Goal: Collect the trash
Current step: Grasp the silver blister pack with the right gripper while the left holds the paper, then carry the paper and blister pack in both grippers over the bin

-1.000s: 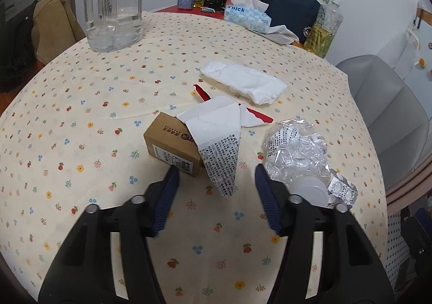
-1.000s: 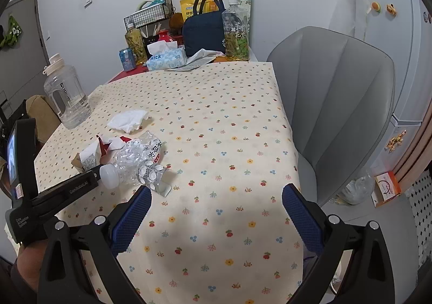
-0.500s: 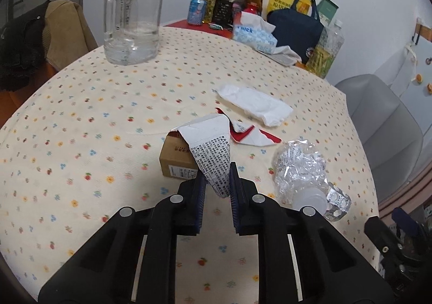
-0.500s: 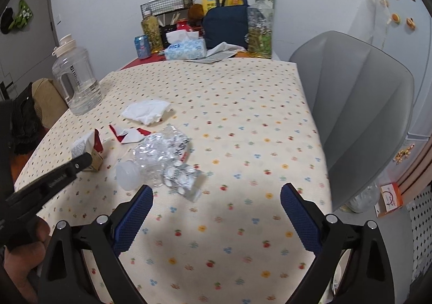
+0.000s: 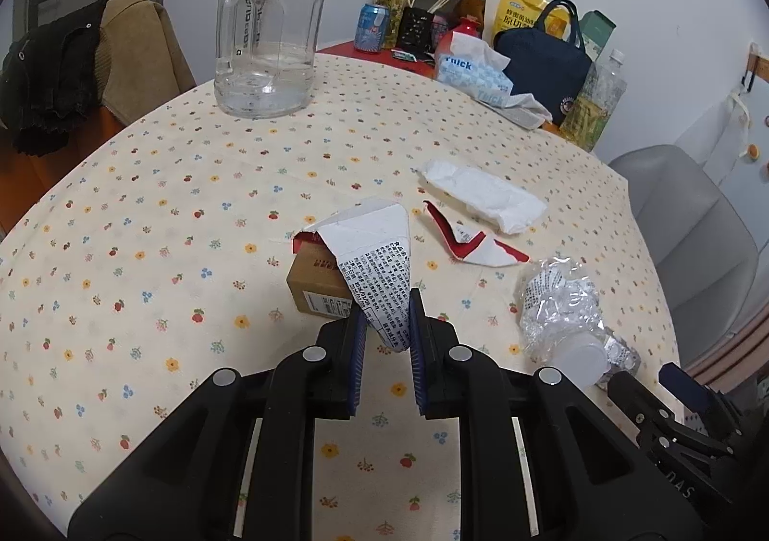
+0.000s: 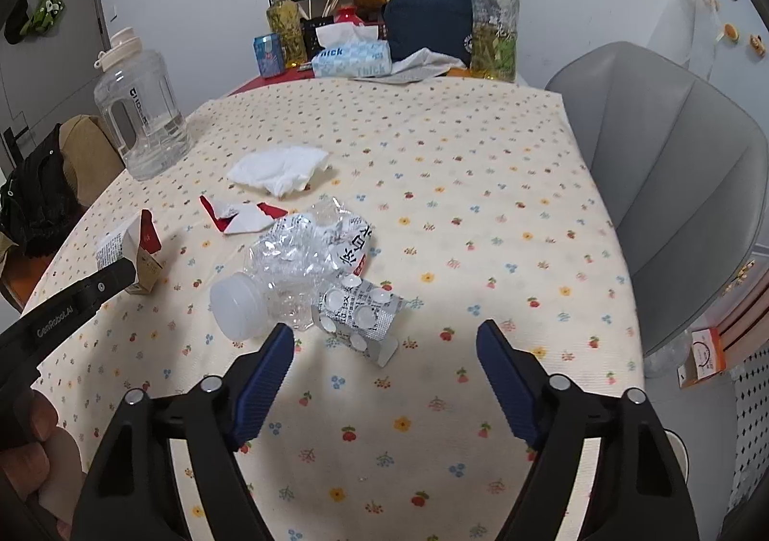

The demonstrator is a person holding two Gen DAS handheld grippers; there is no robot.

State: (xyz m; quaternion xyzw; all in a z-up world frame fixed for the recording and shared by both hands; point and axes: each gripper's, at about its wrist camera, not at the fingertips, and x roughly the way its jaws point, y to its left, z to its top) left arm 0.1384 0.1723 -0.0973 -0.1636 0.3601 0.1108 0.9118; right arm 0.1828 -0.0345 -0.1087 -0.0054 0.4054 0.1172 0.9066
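Note:
My left gripper (image 5: 387, 334) is shut on the tip of a torn paper wrapper (image 5: 379, 262), white with black print and red inside. The wrapper drapes over a small brown box (image 5: 317, 286) on the flowered tablecloth (image 5: 144, 214). My right gripper (image 6: 384, 336) has its jaws apart and closing, low over the cloth. A silver blister pack (image 6: 360, 310) lies at its fingertips, its near end between them, untouched by the pads. A crushed clear plastic bottle (image 6: 298, 262) with a white cap lies just beyond. A crumpled tissue (image 6: 279, 170) and a red-and-white wrapper scrap (image 6: 240, 216) lie farther back.
A large clear water jug (image 5: 269, 36) stands at the far left of the table. A tissue pack (image 6: 351, 57), a navy bag (image 6: 427, 26), bottles and a can crowd the far edge. A grey chair (image 6: 673, 166) stands at the right. A person's hand (image 6: 33, 445) holds the left gripper.
The left jaws have shut on the printed wrapper and raised its tip a little. The right gripper has moved in over the blister pack and bottle, and its jaws stand narrower.

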